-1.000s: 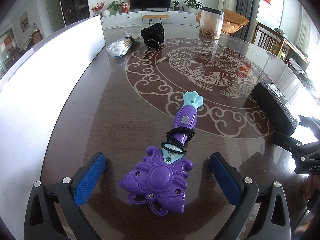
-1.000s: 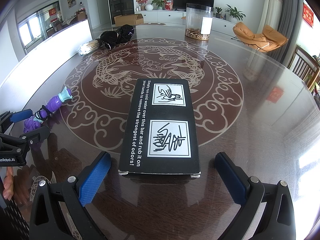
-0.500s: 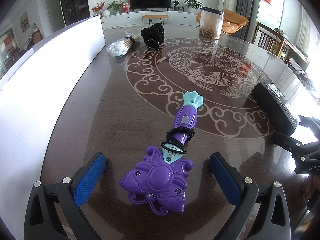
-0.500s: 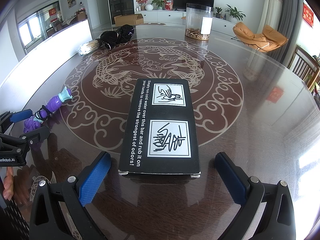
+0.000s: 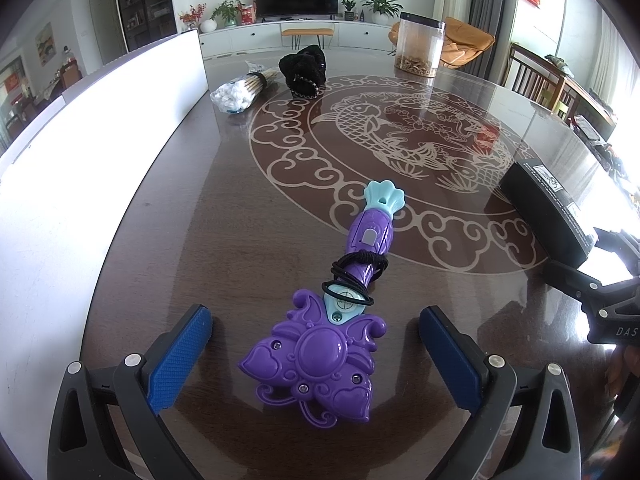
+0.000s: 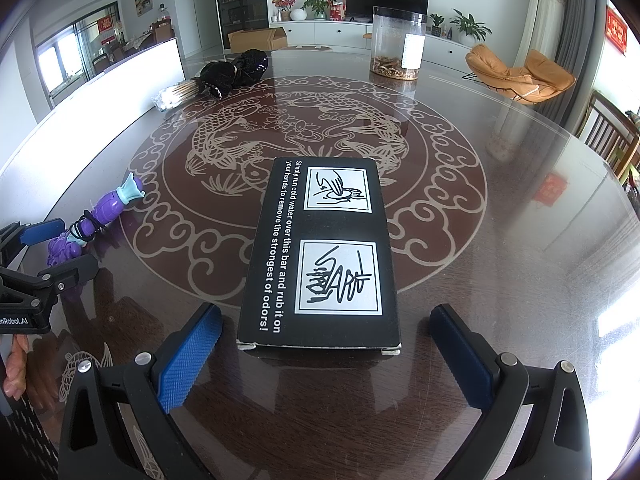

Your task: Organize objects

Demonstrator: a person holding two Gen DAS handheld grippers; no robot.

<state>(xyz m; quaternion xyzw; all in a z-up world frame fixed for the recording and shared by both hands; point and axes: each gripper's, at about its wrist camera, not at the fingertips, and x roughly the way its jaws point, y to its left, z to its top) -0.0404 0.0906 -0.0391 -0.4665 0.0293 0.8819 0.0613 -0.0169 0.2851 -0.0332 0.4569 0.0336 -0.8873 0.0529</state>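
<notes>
A purple toy wand with a teal tip and a black hair tie around its handle lies flat on the dark table. Its flower head lies between the open fingers of my left gripper, not touched by them. A black box with white printed pictures lies flat just ahead of my right gripper, which is open and empty. The wand also shows at the left of the right wrist view, and the box at the right of the left wrist view.
At the far side lie a bag of cotton swabs, a black cloth bundle and a clear jar. A white board stands along the left table edge. Chairs stand at the right.
</notes>
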